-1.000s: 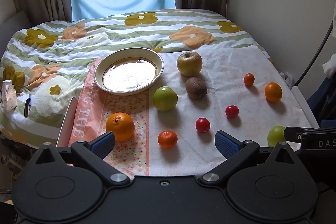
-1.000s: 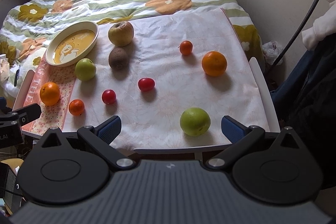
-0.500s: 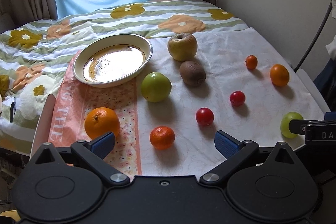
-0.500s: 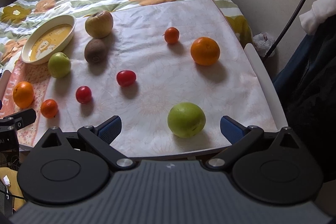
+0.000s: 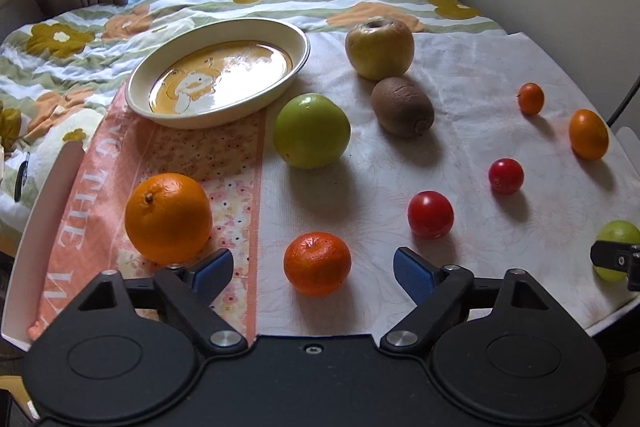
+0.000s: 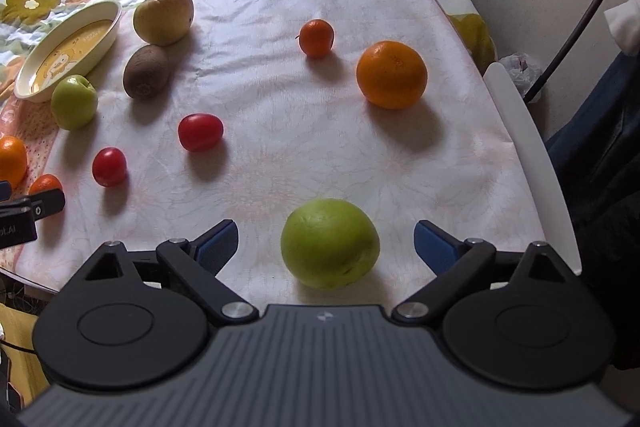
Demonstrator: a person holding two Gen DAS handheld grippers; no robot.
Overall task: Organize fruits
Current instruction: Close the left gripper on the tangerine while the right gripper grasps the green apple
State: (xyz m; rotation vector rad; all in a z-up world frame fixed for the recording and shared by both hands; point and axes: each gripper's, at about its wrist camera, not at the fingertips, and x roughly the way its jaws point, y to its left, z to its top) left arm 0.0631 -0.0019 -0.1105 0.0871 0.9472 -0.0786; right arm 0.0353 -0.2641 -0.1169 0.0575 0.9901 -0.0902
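The pickup step is in hand: a mandarin (image 5: 317, 263) is framed by the left gripper (image 5: 313, 269), whose jaws are closing without contact. A lime (image 6: 329, 242) lies between the right gripper's (image 6: 326, 242) spread fingers. Both must be clamped, then carried to the plate (image 5: 256, 27); all 10 fruits lie outside it.

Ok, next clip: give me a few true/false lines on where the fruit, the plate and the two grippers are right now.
1. The plate holds two tomatoes. False: no fruit lies in it.
2. The small mandarin sits between the left gripper fingers. True; they are closing but not touching it.
3. The right gripper is clamped on the kiwi. False: it is open around a green apple, pads clear.
4. The kiwi lies beside the yellowish apple. True.
5. Two red tomatoes rest on the cloth. True.
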